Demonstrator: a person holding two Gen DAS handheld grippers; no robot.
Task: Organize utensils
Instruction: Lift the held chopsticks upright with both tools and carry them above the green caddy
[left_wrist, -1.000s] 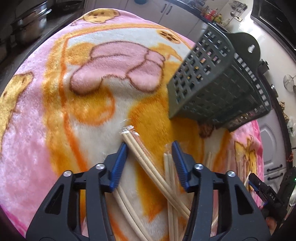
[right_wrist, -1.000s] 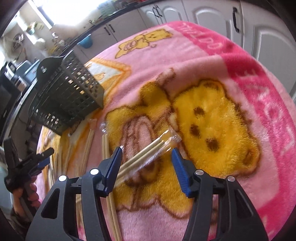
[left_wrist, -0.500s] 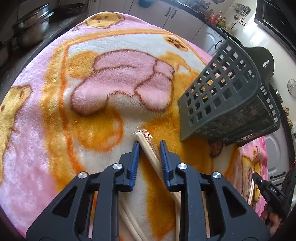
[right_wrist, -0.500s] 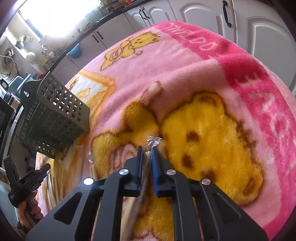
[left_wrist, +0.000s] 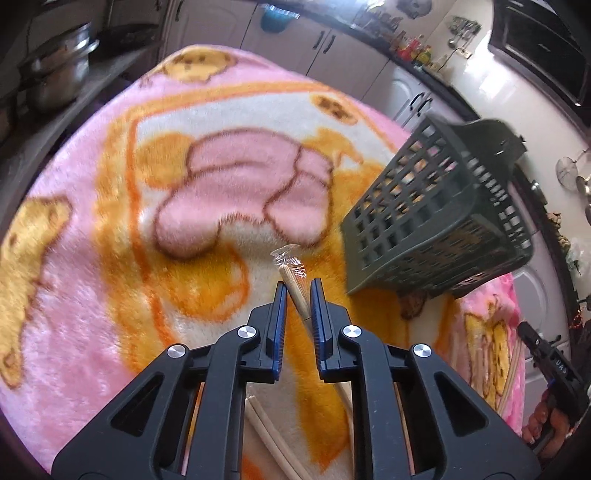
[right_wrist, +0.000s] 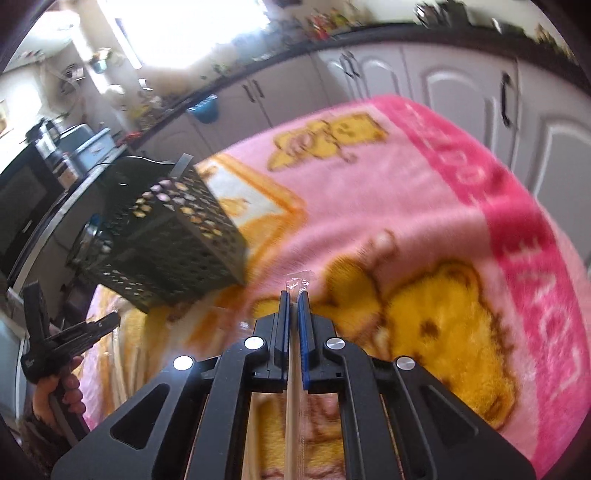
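Both jaws newly closed – wrapped chopsticks (left_wrist: 293, 284) pinched btwn L pads, another pair (right_wrist: 294, 369) btwn R.

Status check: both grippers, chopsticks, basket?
Left gripper shut on wrapped chopsticks. Right gripper shut on another wrapped pair. Basket ahead, nothing blocking.
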